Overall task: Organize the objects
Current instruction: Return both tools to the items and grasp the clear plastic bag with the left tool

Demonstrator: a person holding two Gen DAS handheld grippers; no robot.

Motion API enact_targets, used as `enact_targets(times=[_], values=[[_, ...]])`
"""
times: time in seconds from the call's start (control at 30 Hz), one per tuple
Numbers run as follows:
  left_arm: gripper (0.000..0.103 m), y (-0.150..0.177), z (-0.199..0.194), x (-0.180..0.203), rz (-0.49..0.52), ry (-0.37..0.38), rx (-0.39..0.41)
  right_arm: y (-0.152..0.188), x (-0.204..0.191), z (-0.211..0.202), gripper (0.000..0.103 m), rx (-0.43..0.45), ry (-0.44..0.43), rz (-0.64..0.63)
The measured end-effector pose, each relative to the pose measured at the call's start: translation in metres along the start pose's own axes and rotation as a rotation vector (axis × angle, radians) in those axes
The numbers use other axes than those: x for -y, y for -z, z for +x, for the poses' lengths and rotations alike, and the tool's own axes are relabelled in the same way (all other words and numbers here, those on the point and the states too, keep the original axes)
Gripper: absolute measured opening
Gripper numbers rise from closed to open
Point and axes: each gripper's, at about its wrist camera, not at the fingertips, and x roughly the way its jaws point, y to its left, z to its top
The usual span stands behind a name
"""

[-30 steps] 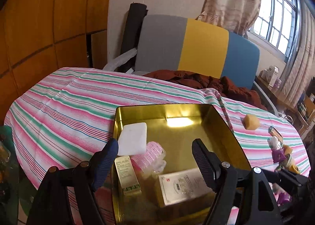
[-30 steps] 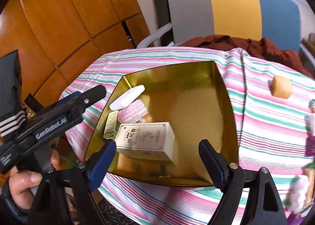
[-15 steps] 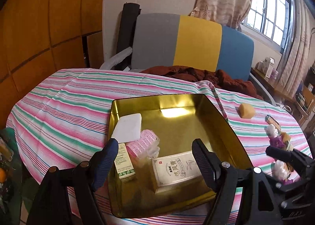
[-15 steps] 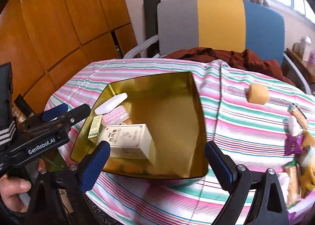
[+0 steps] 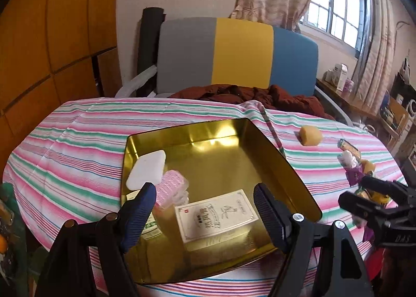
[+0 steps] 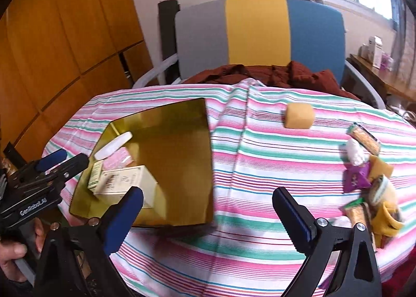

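A gold tin tray (image 5: 280,156) (image 6: 182,115) lies on the striped tablecloth. Inside it are a white box with print (image 5: 217,215) (image 6: 124,180), a pink ribbed holder (image 5: 173,189) (image 6: 117,157), a flat white pad (image 5: 147,169) (image 6: 113,144) and a small green-and-white box (image 5: 149,226) (image 6: 95,173). My left gripper (image 5: 205,207) hangs open over the tray's near side, nothing between its fingers. My right gripper (image 6: 208,215) is open above the cloth right of the tray. A yellow sponge roll (image 5: 309,135) (image 6: 299,116) and a heap of small wrapped packets (image 6: 369,174) (image 5: 353,164) lie on the cloth.
A grey, yellow and blue chair (image 5: 236,55) with a dark red garment (image 6: 273,74) stands behind the table. Wooden panels (image 5: 52,37) fill the left. A side table with boxes (image 5: 340,79) stands by the window at right. A hand (image 6: 13,258) holds the left gripper's handle.
Both grippers have pulled back and risen from the tray; the right one has swung right, over the cloth toward the packets. Both stay open and empty.
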Motion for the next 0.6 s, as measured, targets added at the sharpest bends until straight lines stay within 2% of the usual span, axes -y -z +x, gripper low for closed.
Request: enact_targets(times=[0.13,0.27,0.47,0.6], values=[[0.079,0.001,0.0,0.011,0.025,0.038,-0.005,0.0,0.021,-0.004,0.101,-0.002,0.036,0.029],[0.079,0.0,-0.001,0.021,0.04,0.147,-0.015,-0.003,0.054,-0.016,0.101,0.008,0.09,0.083],[0.078,-0.002,-0.001,0.045,0.075,0.226,-0.028,-0.008,0.129,-0.053,0.102,0.072,0.239,0.216],[0.077,0.001,0.001,0.071,0.14,0.278,-0.055,-0.003,0.188,-0.077,0.103,0.123,0.327,0.382]])
